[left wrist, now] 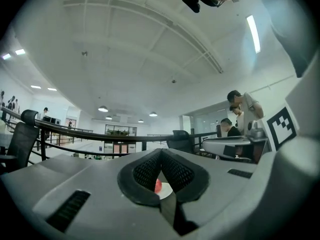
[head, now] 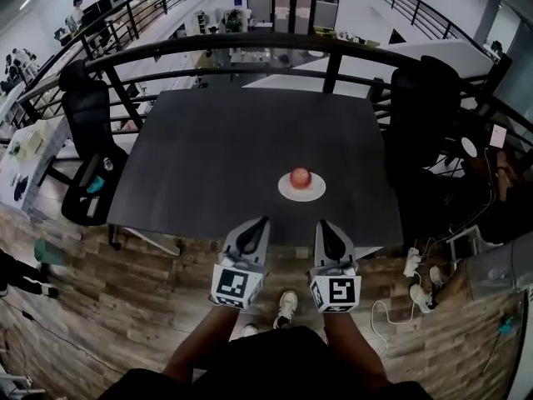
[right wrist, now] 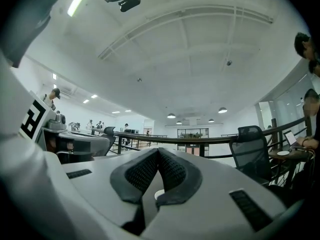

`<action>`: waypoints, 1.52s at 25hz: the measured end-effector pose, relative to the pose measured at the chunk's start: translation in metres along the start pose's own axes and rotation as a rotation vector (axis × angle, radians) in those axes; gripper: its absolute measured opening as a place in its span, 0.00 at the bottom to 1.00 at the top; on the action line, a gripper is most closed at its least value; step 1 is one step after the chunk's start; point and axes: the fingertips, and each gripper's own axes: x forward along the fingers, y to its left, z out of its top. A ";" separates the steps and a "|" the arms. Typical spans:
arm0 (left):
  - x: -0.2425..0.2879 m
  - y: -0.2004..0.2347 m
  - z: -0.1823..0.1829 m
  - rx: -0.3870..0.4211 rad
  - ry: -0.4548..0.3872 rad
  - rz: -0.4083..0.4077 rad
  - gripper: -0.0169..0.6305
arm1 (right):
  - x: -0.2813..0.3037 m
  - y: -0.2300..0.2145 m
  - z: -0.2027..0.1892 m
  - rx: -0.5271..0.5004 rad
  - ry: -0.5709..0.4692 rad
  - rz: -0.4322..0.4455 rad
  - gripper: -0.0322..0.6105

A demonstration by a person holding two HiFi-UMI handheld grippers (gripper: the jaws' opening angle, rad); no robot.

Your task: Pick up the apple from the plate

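A red apple (head: 300,177) sits on a small white plate (head: 301,192) right of centre on the dark table (head: 208,157), towards its near edge. Both grippers hover side by side at that edge, pointing level towards the far side, short of the plate. My left gripper (head: 262,221) is shut and empty, with its tips meeting. The right gripper (head: 323,223) is shut and empty too. In the left gripper view the apple (left wrist: 158,185) and plate (left wrist: 165,191) show through the gap under the closed tips (left wrist: 160,151). In the right gripper view only a sliver of the plate (right wrist: 159,194) shows.
Black office chairs stand at the table's left (head: 87,132) and far right (head: 420,107). A dark railing (head: 250,47) runs behind the table. Cables and a power strip (head: 412,263) lie on the wooden floor at right. People stand at desks beyond.
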 end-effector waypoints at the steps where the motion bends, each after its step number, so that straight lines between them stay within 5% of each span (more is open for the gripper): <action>1: 0.007 0.000 -0.001 -0.005 0.000 0.006 0.06 | 0.004 -0.006 -0.003 0.000 0.004 0.002 0.09; 20: 0.101 0.022 -0.022 0.014 0.071 0.107 0.06 | 0.083 -0.067 -0.046 0.032 0.054 0.079 0.09; 38: 0.161 0.094 -0.054 -0.060 0.109 0.024 0.06 | 0.176 -0.059 -0.081 0.008 0.141 0.068 0.09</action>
